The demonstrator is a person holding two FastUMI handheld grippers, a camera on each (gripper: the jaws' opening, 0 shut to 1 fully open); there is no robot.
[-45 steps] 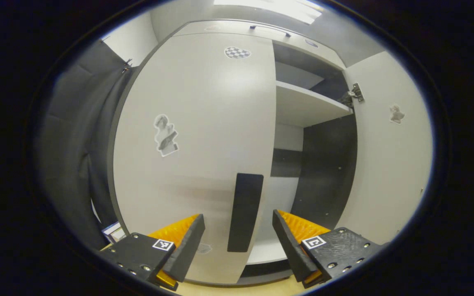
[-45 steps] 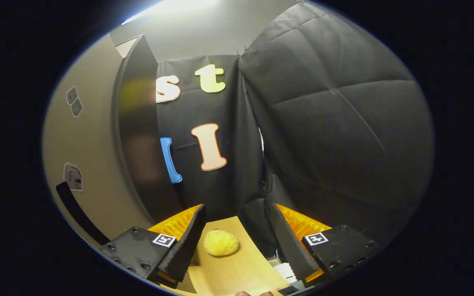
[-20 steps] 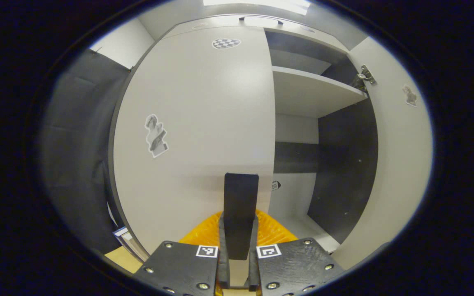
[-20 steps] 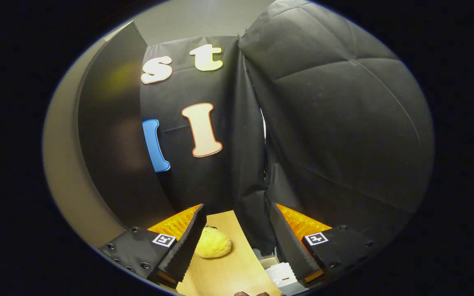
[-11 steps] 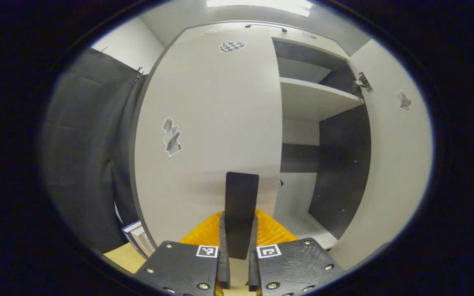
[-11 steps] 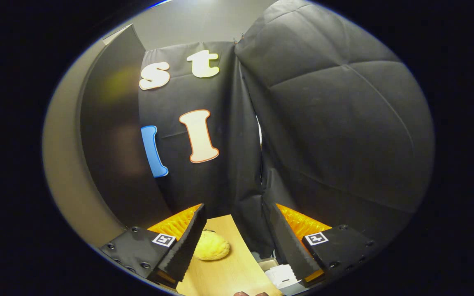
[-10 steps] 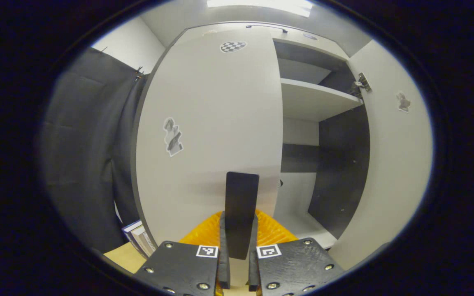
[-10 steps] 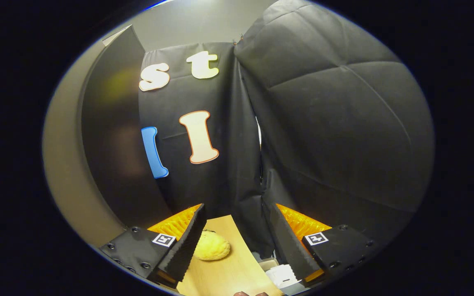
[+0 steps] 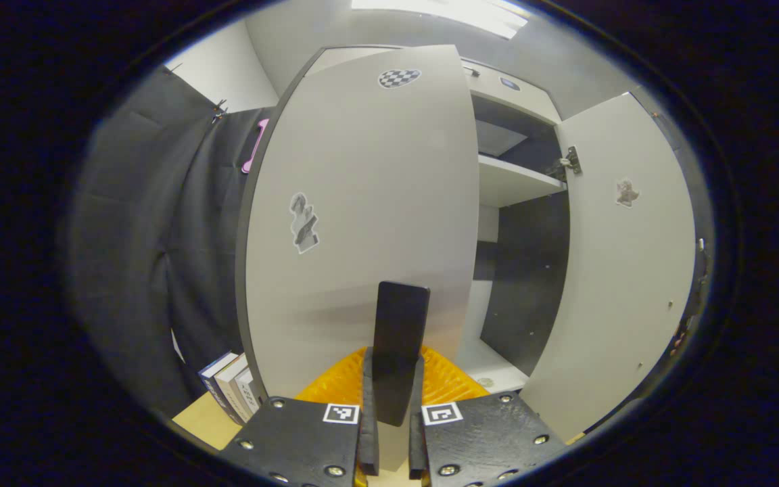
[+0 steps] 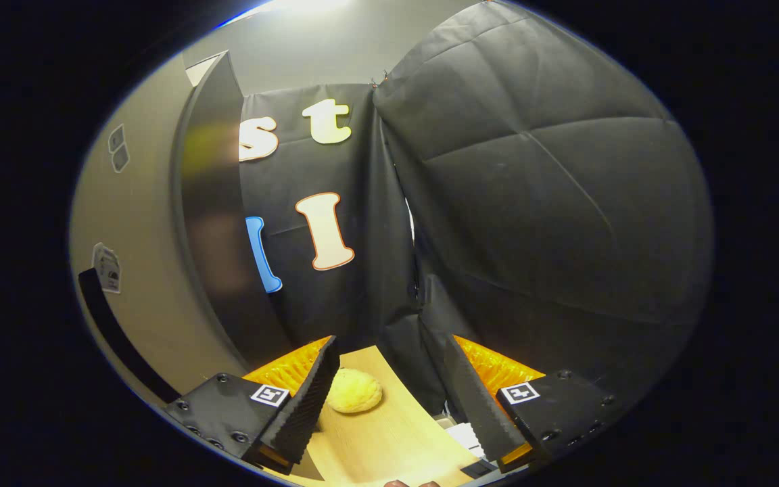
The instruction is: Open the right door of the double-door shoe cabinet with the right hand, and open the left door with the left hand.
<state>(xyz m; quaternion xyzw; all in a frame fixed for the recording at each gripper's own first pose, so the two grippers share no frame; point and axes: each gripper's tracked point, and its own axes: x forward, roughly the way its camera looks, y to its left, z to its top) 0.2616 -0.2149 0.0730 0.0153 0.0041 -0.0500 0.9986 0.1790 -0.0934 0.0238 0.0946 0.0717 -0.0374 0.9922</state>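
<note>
Now, your left tongs (image 9: pixel 389 433) are clamped narrow on the black handle (image 9: pixel 399 338) of the left door (image 9: pixel 362 203), low at frame centre. That door stands partly swung out: a gap shows along its right edge, with a shelf (image 9: pixel 514 184) and dark interior behind. Right door (image 9: pixel 623 270), at the right of the frame, is already swung wide, its hinge (image 9: pixel 569 161) exposed. So by my reading half the job is done and the left door's swing is what's left.

Your right tongs (image 10: pixel 386 406) hang wide and empty over the table (image 10: pixel 389 439), a yellow lump (image 10: pixel 354 391) just beside the left finger. At the left of that view sits a pale panel with a dark edge, probably the right door; I can't confirm.

Hard to tell: the left door's hinge side, the cabinet's lower shelves, how far the door can travel. Books (image 9: pixel 230 389) stand lower left, near the door's foot.
</note>
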